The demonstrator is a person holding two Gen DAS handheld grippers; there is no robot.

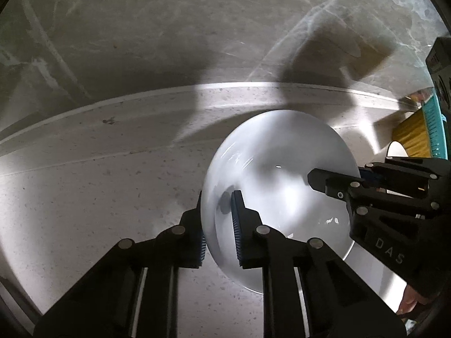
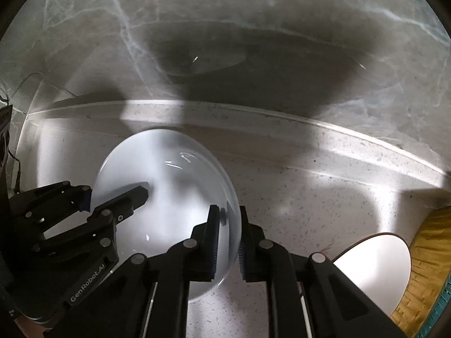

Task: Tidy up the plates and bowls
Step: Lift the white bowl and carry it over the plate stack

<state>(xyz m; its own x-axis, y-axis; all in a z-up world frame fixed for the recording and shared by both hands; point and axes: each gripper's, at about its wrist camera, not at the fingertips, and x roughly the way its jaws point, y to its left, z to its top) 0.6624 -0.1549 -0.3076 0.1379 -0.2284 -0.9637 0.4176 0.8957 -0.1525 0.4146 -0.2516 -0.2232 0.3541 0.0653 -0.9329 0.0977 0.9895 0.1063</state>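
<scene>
Bowl (image 1: 276, 186) of white ceramic is sitting on the speckled counter (image 1: 98, 197), gripped from both sides at once. The left gripper (image 1: 218, 225) is closing its blue-padded fingers on the bowl's near-left wall, one finger outside, the other inside the rim. The right gripper (image 2: 228, 239) is doing the same on the opposite wall, its fingers clamping the rim between them, one inside and one outside. From the left wrist camera, the right gripper (image 1: 358, 180) is reaching in from the right, one finger over the bowl's interior.

Ahead of both grippers, the counter is running to a raised ledge (image 2: 253, 115), and beyond it a marbled wall (image 2: 225, 14) is rising. Open counter is lying to the left of the left gripper. To the right of the right gripper, a white plate (image 2: 375, 267) is resting near a yellow cloth (image 2: 425, 253) and a teal rack (image 1: 432, 124).
</scene>
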